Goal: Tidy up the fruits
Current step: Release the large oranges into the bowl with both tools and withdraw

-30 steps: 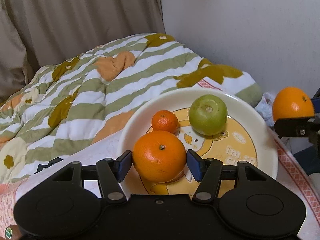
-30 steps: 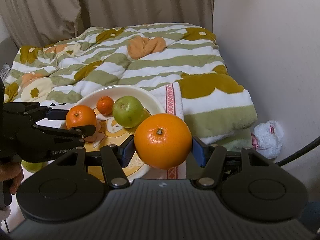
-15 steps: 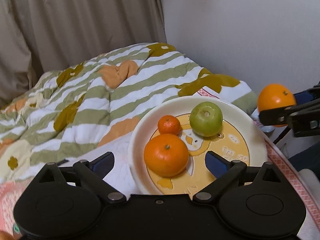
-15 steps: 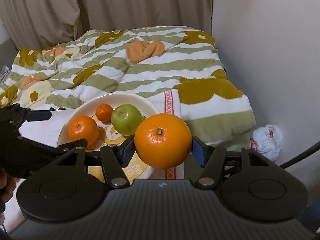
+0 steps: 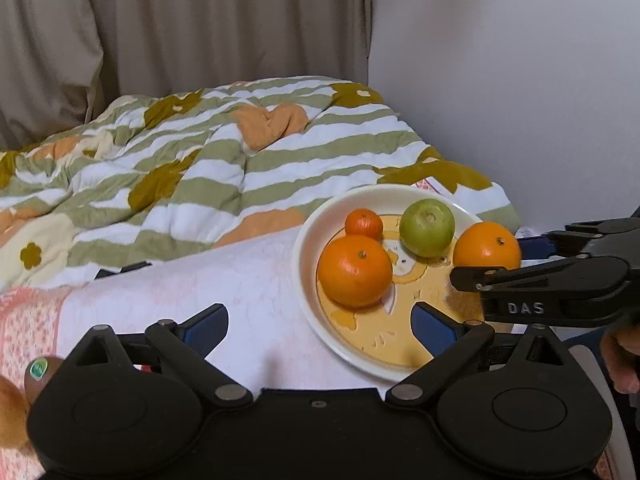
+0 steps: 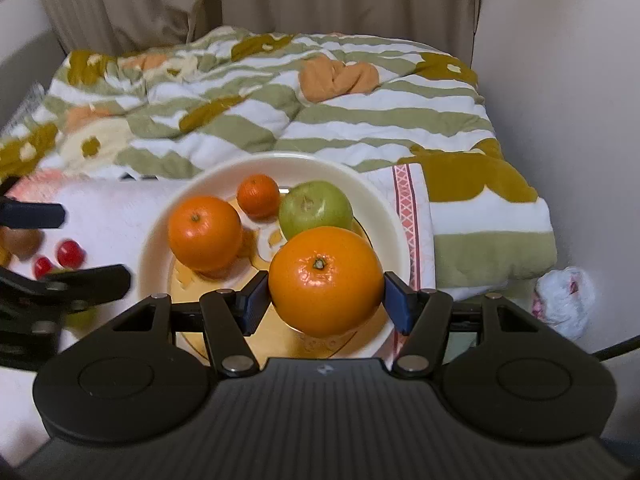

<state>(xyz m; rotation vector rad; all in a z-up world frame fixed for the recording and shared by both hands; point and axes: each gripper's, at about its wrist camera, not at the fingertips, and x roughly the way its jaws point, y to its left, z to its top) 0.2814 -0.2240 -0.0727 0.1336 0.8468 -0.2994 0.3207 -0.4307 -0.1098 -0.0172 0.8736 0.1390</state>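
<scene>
Your left hand-held gripper (image 5: 316, 326) has let go since a second ago: its jaws were closed on the large orange (image 5: 355, 270) and now stand wide apart with nothing between them. It has drawn back, so that orange sits free on the plate (image 5: 308, 280), ahead and a little right of the blue pads. Your right hand-held gripper (image 6: 326, 300) has come over from beyond the plate's right edge and now hangs above its near right part.

Only the left view shows the right gripper from the side, with its orange (image 5: 487, 245) over the plate just right of the green apple (image 5: 427, 227), and part of your hand (image 5: 620, 354) at the right edge. Only the right view shows two small red fruits (image 6: 60, 258) on the white cloth (image 6: 108, 216) to the left of the plate, and a white plastic bag (image 6: 564, 300) far right by the wall.

The right gripper's pads press both sides of its orange (image 6: 325, 282). Beyond it lie the released orange (image 6: 205, 233), the apple (image 6: 315, 211) and the small tangerine (image 6: 258, 195), then the striped quilt (image 6: 320, 120).
</scene>
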